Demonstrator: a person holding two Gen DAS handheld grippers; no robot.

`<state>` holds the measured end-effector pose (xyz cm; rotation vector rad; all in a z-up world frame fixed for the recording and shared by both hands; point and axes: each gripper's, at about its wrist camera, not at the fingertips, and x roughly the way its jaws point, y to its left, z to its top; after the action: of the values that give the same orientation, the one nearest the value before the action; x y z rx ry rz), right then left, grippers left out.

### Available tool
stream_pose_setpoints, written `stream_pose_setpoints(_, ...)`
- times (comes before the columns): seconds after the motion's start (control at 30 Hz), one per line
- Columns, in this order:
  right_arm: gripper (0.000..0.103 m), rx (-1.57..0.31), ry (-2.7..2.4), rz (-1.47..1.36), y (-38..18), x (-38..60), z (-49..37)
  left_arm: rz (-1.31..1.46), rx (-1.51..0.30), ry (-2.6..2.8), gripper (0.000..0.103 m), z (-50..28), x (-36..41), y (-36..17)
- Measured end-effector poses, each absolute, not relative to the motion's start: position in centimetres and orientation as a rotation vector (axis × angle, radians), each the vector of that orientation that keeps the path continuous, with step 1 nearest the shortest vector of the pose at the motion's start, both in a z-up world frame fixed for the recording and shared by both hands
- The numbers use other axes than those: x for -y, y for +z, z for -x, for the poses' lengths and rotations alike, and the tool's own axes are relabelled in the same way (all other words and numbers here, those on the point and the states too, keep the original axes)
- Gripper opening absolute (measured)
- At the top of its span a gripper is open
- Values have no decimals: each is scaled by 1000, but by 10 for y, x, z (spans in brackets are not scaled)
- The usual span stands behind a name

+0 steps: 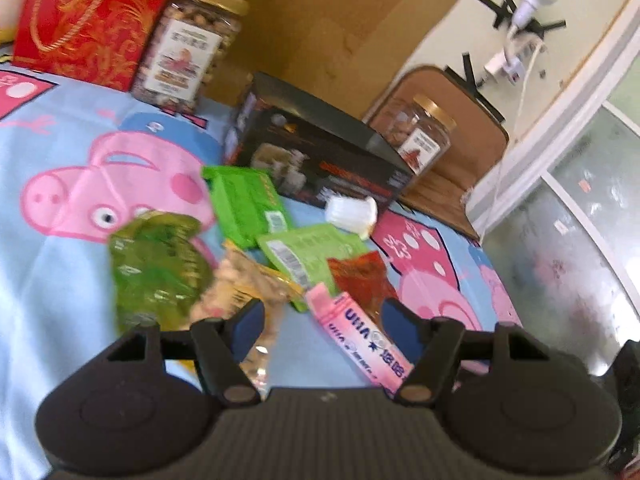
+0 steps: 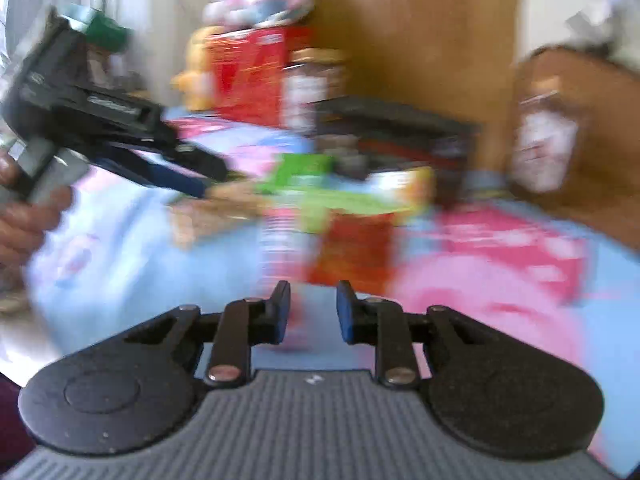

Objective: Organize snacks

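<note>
A pile of snack packets lies on a Peppa Pig cloth (image 1: pixel 60 264): a green crinkly bag (image 1: pixel 160 268), two green packets (image 1: pixel 244 208) (image 1: pixel 312 256), a beige nut packet (image 1: pixel 240 296), a red packet (image 1: pixel 360 284) and a pink UHA candy stick (image 1: pixel 360 336). My left gripper (image 1: pixel 322 316) is open just above the pile, the pink stick lying between its fingers. My right gripper (image 2: pixel 310 312) is partly open and empty, low over the cloth before the blurred red packet (image 2: pixel 352 248). The left gripper (image 2: pixel 196 176) shows in the right wrist view.
A black box (image 1: pixel 320 152) lies behind the pile, with a white wrapped piece (image 1: pixel 352 212) beside it. Two gold-lidded nut jars (image 1: pixel 188 48) (image 1: pixel 420 136), a red gift bag (image 1: pixel 88 16) and a cardboard wall (image 1: pixel 340 20) stand at the back. The cloth's edge drops off right.
</note>
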<state>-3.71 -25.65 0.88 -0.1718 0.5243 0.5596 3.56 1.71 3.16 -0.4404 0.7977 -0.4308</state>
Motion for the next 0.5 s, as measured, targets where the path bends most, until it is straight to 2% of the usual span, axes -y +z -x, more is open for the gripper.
stream_pose_setpoints(0.17, 33, -496, 510, 36, 13, 294, 53, 402, -818, -451, 66, -38, 1, 31)
stream_pose_setpoints(0.37, 36, -513, 617, 44, -2, 265, 62, 406, -892, -461, 67, -51, 17, 33)
stream_pose_setpoints(0.5, 36, -524, 632, 70, -12, 244, 56, 385, -915, -446, 84, -52, 31, 29)
